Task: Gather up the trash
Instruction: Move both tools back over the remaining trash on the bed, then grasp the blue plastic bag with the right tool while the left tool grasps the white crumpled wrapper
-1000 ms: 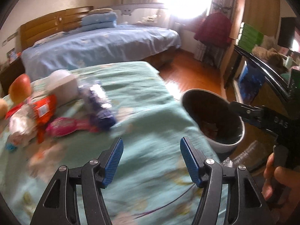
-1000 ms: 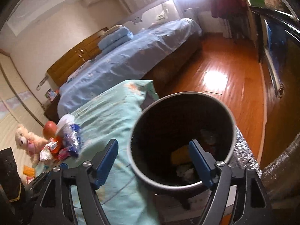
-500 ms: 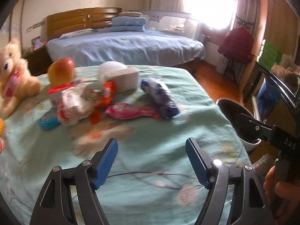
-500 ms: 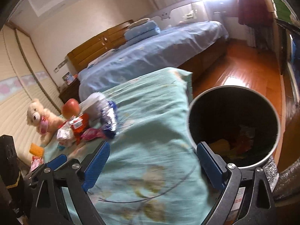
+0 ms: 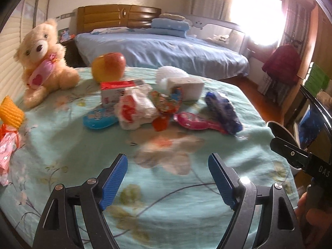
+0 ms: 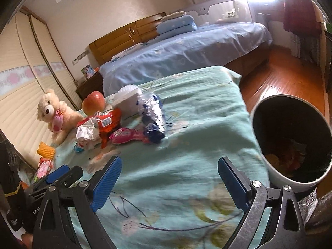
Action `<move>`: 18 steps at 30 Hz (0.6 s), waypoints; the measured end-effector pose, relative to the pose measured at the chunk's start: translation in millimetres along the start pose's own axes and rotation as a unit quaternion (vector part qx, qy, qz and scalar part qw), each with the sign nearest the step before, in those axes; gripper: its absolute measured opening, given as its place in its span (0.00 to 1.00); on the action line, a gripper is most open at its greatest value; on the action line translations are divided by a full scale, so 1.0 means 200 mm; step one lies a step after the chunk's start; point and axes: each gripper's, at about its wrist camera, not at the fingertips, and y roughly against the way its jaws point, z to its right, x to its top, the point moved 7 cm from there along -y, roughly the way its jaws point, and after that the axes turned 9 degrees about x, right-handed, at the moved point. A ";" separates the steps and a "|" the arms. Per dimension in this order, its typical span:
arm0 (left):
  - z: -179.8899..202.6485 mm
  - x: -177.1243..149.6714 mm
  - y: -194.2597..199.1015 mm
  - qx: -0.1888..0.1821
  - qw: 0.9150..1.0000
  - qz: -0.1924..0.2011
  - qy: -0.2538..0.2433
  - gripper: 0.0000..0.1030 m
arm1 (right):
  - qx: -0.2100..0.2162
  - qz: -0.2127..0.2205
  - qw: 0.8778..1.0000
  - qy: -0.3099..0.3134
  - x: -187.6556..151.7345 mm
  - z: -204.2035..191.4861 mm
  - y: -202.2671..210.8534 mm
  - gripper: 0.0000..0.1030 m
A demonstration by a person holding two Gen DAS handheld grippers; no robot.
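Across the middle of the left wrist frame sits the trash pile: a blue foil wrapper (image 5: 224,112), a pink wrapper (image 5: 196,122), an orange-red wrapper (image 5: 166,105), a crumpled white-and-red bag (image 5: 134,111) and a flat blue packet (image 5: 98,119), all bunched close together on the teal floral sheet (image 5: 166,186).

Both sets of tongs are spread wide apart with nothing in them, the left tongs (image 5: 167,179) at bottom center of their frame and the right tongs (image 6: 169,180) likewise. The trash bin (image 6: 278,178) is at the right edge of the right wrist frame, just off the side of the sheet, with some scraps already inside.

My take: go for the blue foil wrapper or the pink one first, since they're on the bin side of the pile. Come in low, pinch a raised crinkle and not the flat part, or you'll snag the bedding.

Leave the apple (image 5: 109,67), the teddy bear (image 5: 44,62) and the white box (image 5: 186,87) alone; they're not trash, I'd guess.

Room-wise: bedroom, big blue bed (image 5: 166,49) behind, wooden headboard (image 5: 116,16), bright window upper right, wood floor (image 6: 286,81).
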 end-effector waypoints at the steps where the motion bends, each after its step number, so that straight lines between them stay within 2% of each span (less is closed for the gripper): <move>1: -0.02 0.00 -0.01 0.002 1.000 -0.001 0.003 0.77 | 0.001 -0.001 1.000 0.002 0.00 -0.01 -0.01 0.92; 18: -0.13 0.16 -0.24 0.038 0.999 -0.011 -0.003 0.78 | 0.001 -0.032 0.999 0.039 0.09 -0.09 -0.24 0.92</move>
